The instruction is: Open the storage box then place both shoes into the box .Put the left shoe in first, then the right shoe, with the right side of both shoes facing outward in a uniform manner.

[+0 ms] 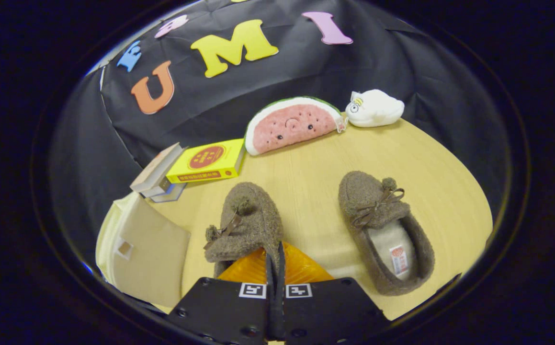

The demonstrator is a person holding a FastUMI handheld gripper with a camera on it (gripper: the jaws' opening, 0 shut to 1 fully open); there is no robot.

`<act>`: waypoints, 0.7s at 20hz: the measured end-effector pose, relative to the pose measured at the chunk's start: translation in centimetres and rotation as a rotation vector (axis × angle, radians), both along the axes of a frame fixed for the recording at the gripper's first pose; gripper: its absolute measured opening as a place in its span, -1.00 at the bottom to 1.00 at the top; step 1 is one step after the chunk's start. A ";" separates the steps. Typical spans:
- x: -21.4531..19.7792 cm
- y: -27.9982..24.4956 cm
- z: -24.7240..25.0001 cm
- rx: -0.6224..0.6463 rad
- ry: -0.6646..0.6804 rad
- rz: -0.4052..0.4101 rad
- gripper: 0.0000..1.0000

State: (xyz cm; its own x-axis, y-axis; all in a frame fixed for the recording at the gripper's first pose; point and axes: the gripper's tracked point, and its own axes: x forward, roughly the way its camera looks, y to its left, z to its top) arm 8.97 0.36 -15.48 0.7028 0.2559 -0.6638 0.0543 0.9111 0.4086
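The gripper (275,254) had its two fingers (271,268) pressed together with no gap showing between them; their tips sat at the heel edge of the nearer brown fleece shoe (251,220), with its orange fronts just behind that shoe; whether a fold of the shoe's rim was pinched between them could not be told. That shoe lay toe away from the fingers, its bow and pompom on its near side; the second shoe (385,230) lay well apart on the other side, its opening showing a pale lining and a label.

The storage box (143,249) (a cream thing with a small square patch on its panel) stood at the desk's (315,177) edge beside the nearer shoe, its panel seemingly swung out; that it was already open was a judgement, not certain. Both shoes were on the desk, so neither had gone in; placing the left, then the right, was all left to do.

Beyond lay a yellow book (208,160) on a small stack, a watermelon plush (291,125) and a white plush (374,108).
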 end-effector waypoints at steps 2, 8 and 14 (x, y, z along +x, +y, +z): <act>-1.0 2.2 3.7 0.068 -0.015 -0.019 -0.99; -2.5 11.6 14.0 0.161 -0.057 -0.004 -1.00; -3.3 23.0 16.4 0.164 -0.066 0.005 -0.99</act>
State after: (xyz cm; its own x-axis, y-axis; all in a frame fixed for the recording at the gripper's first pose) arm 5.69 23.34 0.93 0.7421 0.3604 -0.5652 0.0184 0.8319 0.5546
